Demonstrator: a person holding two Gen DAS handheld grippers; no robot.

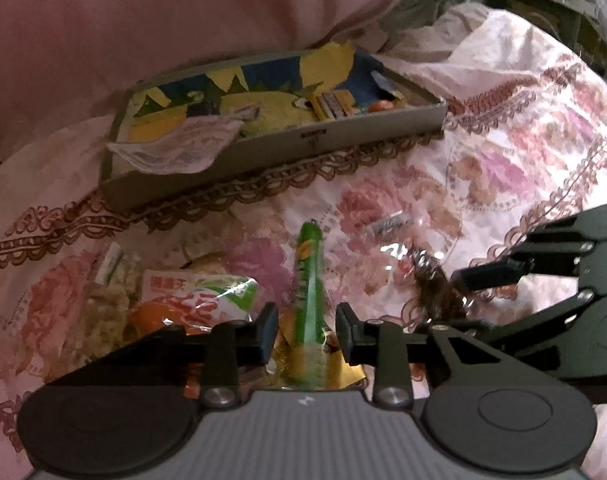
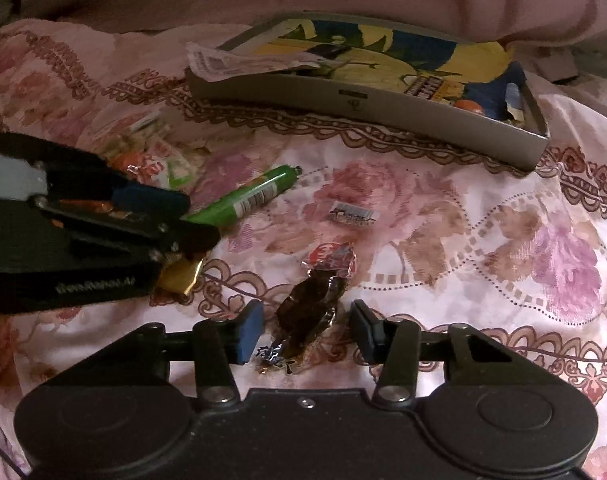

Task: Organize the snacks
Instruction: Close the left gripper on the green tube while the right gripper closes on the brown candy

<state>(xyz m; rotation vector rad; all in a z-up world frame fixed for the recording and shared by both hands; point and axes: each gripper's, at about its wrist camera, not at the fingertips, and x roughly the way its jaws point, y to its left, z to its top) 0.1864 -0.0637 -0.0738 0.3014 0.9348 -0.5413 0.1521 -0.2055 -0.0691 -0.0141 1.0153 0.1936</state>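
Lying on a pink bedsheet with a flower pattern (image 1: 483, 168), several snacks are spread before a shallow grey rectangular tin tray with a yellow and blue picture inside (image 1: 263, 140), which stands at about 12 o'clock in both wrist views. In the left wrist view, the left gripper (image 1: 306, 330) points down at a long green stick-shaped snack in shiny wrap (image 1: 309, 280); the stick runs between its two fingers toward 12 o'clock, the jaws are narrow, but a small gap shows on each side, so the pads do not seem to press it. A gold foil wrapper (image 1: 343, 372) lies under the near end of the stick. At 9 o'clock from the gripper lies a white, red and green snack packet with printed characters (image 1: 199, 296), and beside it a pale crumbly snack bar in clear wrap (image 1: 103, 308). In the right wrist view, the right gripper (image 2: 306, 330) is half open around a dark brown snack in clear crinkled wrap with a red label (image 2: 311, 304); the snack is between the fingers with space on both sides, not gripped. A small clear packet with a dark label (image 2: 353, 214) lies at 12 o'clock from it, well before the tray. A crumpled white paper wrapper (image 1: 175, 148) hangs over the left end of the tray.
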